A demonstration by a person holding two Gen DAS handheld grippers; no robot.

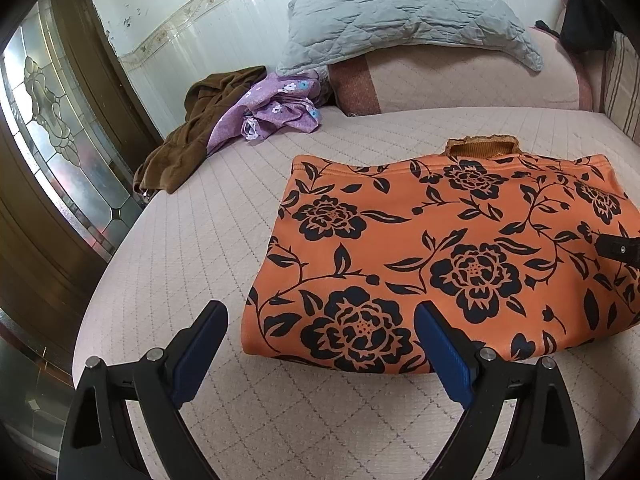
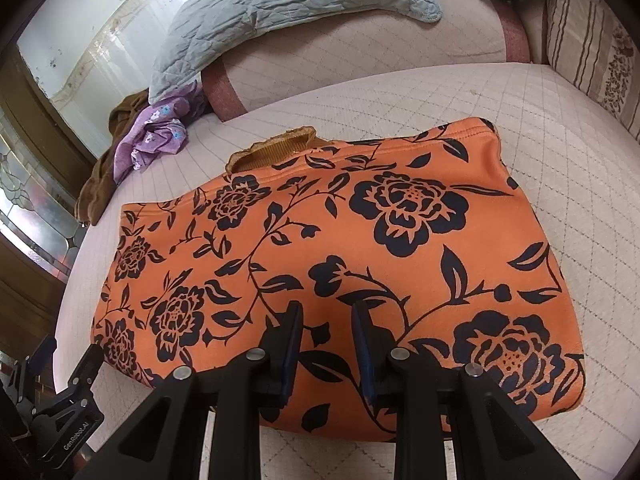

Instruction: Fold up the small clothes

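While folded, orange floral garment (image 1: 440, 248) hides its collar, left gripper (image 1: 320, 344) agape — right gripper (image 2: 326, 344) narrowly parted, grasping nothing.

— What sort of room is this?

— A bedroom. A bed (image 1: 224, 240) fills most of it, covered in a pale pink quilted spread with a diamond stitch.

— And at the far end?

— A long pink bolster (image 1: 460, 76) lies across the bed, with a rumpled grey-blue quilted pillow (image 1: 400, 16) resting on top. To the right stands a striped cushion (image 2: 588, 36).

— The walls?

— The far wall (image 1: 160, 4) is glossy white tile with a patterned border strip, catching bright reflections. On the left is a brown wooden door (image 1: 60, 128) with leaded, frosted glass in a flower design; daylight comes through it.
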